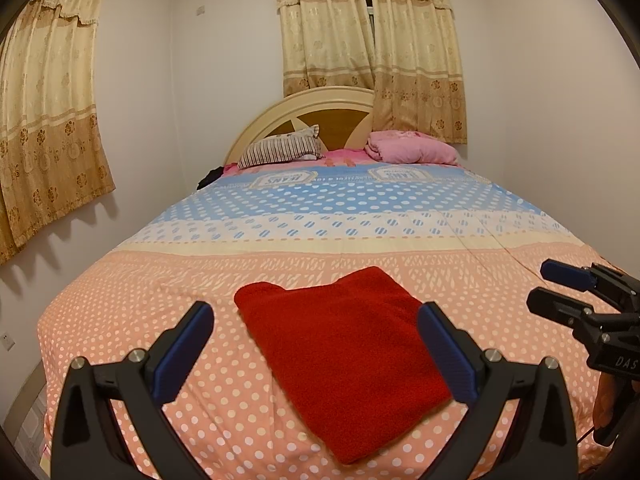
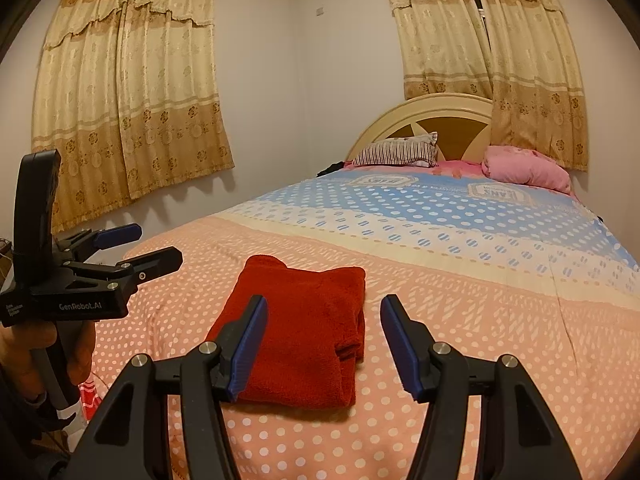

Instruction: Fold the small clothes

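- The red cloth (image 1: 340,352) lies folded on the bed (image 1: 160,320), near its foot.
- Left gripper (image 1: 316,348) and right gripper (image 2: 324,344) both hang above it, jaws apart, empty.
- Risk (a judgement): snagging only the top layer could undo the fold.

Left gripper (image 1: 316,350): jaws spread wide, nothing between the blue-padded fingers (image 1: 182,354), tilted slightly downward. Seen from the right wrist view it sits at far left, fingers apart and pointing to the right, with a hand (image 2: 52,346) wrapped round the handle below the body.

Right gripper (image 2: 324,346): jaws parted, fingers (image 2: 248,344) empty, also angled slightly down. From the left wrist view its fingers point leftward.

Both grippers are side by side and apart.
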`<state>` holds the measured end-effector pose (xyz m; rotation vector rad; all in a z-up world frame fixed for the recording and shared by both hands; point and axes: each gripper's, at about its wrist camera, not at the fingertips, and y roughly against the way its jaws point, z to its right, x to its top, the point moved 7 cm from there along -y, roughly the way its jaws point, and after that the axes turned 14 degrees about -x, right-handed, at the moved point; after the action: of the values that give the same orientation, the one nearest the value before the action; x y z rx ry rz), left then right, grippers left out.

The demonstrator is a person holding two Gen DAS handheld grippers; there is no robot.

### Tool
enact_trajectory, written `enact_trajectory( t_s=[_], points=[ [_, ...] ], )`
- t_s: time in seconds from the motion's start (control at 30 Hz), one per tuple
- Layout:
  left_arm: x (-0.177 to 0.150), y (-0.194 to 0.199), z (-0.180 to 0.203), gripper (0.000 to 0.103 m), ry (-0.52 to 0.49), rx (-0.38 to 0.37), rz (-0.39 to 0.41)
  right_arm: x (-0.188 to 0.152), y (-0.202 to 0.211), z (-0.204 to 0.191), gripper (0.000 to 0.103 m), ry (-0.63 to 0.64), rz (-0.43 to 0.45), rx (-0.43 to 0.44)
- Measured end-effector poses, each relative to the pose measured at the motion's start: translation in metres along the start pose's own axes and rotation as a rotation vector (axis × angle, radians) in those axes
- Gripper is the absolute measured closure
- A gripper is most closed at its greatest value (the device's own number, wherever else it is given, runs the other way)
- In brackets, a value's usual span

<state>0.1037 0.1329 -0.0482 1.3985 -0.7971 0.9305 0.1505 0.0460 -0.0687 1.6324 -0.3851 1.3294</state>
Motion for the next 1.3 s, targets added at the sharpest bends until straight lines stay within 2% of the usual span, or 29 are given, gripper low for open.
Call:
enact_trajectory(
  t_s=[1.3],
  points=[
    [-0.0025,0.0002,0.0037,0.0,-0.005,0.004,-0.002,-0.0011,0.0027,-0.0049,0.042,-0.002,0.006,0.006]
  ],
)
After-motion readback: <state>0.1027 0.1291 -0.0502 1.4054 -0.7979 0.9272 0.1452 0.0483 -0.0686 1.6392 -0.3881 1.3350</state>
